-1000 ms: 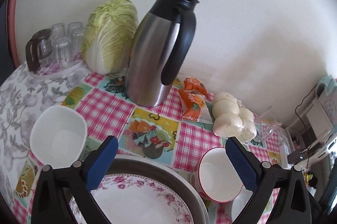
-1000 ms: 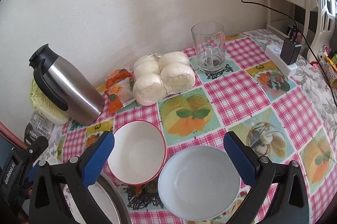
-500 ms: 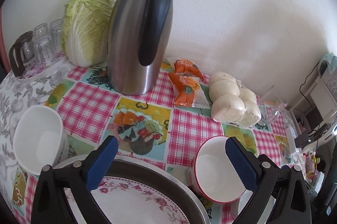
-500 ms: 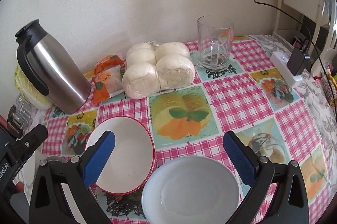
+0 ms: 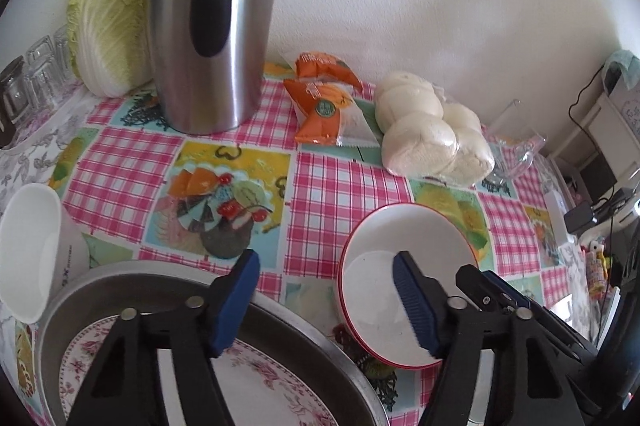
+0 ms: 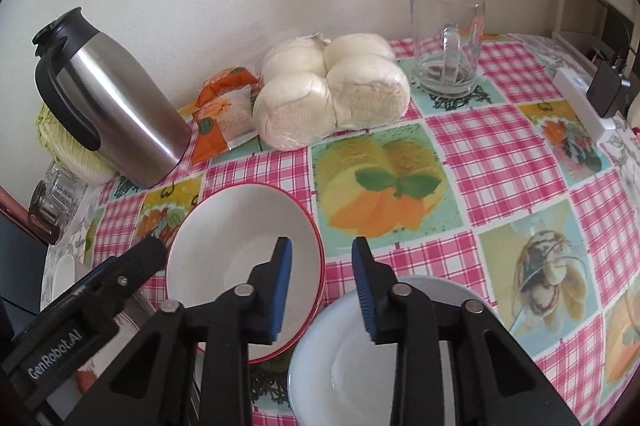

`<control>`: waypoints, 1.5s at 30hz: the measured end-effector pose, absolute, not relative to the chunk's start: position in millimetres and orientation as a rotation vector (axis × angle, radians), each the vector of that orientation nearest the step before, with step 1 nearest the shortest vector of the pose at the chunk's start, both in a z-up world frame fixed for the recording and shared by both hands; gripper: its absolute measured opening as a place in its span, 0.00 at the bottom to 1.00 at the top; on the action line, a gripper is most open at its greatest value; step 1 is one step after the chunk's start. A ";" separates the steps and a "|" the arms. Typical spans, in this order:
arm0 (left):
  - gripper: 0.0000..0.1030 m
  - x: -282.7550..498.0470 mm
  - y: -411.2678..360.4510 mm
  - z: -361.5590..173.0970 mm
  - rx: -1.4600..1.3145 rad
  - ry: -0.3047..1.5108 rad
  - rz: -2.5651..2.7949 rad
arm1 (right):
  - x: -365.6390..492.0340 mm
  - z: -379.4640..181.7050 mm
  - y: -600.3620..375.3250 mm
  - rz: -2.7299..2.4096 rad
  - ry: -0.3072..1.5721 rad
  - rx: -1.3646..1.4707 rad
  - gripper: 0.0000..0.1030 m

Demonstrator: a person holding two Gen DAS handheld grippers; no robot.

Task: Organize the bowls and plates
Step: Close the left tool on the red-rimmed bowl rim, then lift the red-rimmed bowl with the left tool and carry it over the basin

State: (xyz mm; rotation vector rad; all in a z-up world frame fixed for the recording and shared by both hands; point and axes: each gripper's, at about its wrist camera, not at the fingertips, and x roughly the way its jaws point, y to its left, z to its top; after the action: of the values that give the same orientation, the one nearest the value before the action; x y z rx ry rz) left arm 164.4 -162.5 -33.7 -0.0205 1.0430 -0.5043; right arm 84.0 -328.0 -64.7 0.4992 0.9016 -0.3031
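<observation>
The red-rimmed bowl [image 6: 244, 266] is sitting on the worktop [image 6: 472, 154], between the metal tray [image 5: 132, 290] holding the floral plate [image 5: 256, 386] and the pale blue-white bowl [image 6: 360, 358], and it is being approached from both sides. The left hand-held gripper [image 5: 324, 298] is being narrowed over the bowl's near-left rim, one pad inside the bowl and the other over the tray's edge; nothing is being pressed yet. The right hand-held gripper [image 6: 322, 286] is being closed as well, its jaws standing fairly close, with only the checked cloth seen between them, so nothing is being gripped there either. Several risks are being judged from here. The thin rim could be pinched off-centre, and the bowl could be tipped or slid into the tray. The two tools are being brought very near each other, so a collision is likely if both are aimed at the same bowl. The pale bowl, just under the right tool, could be knocked.
</observation>
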 end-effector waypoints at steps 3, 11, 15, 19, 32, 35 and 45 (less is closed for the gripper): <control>0.47 164.9 -168.9 -41.5 -0.012 1.071 -0.518 | 86.6 -68.2 -327.0 -0.290 0.905 0.503 0.20; 0.29 162.9 -185.8 -53.3 0.044 1.083 -0.527 | 91.5 -76.7 -323.8 -0.290 0.900 0.493 0.11; 0.23 163.1 -185.6 -54.2 0.054 1.072 -0.527 | 93.4 -80.7 -324.0 -0.281 0.899 0.500 0.11; 0.23 163.8 -185.0 -54.6 0.046 1.065 -0.521 | 92.7 -81.7 -322.9 -0.286 0.899 0.509 0.11; 0.23 142.6 -177.3 2.1 0.027 0.936 -0.546 | 73.5 -33.1 -317.8 -0.278 0.791 0.504 0.11; 0.23 134.1 -176.4 18.7 0.033 0.907 -0.551 | 66.6 -18.3 -316.2 -0.278 0.766 0.501 0.11; 0.23 111.4 -153.8 58.3 0.030 0.864 -0.537 | 45.4 20.6 -295.1 -0.252 0.725 0.486 0.11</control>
State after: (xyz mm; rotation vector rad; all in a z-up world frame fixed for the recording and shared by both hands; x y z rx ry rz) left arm 111.4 -153.8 58.3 0.0301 0.8640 -0.5370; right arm 45.4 -295.1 20.6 0.4855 0.7248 -0.2524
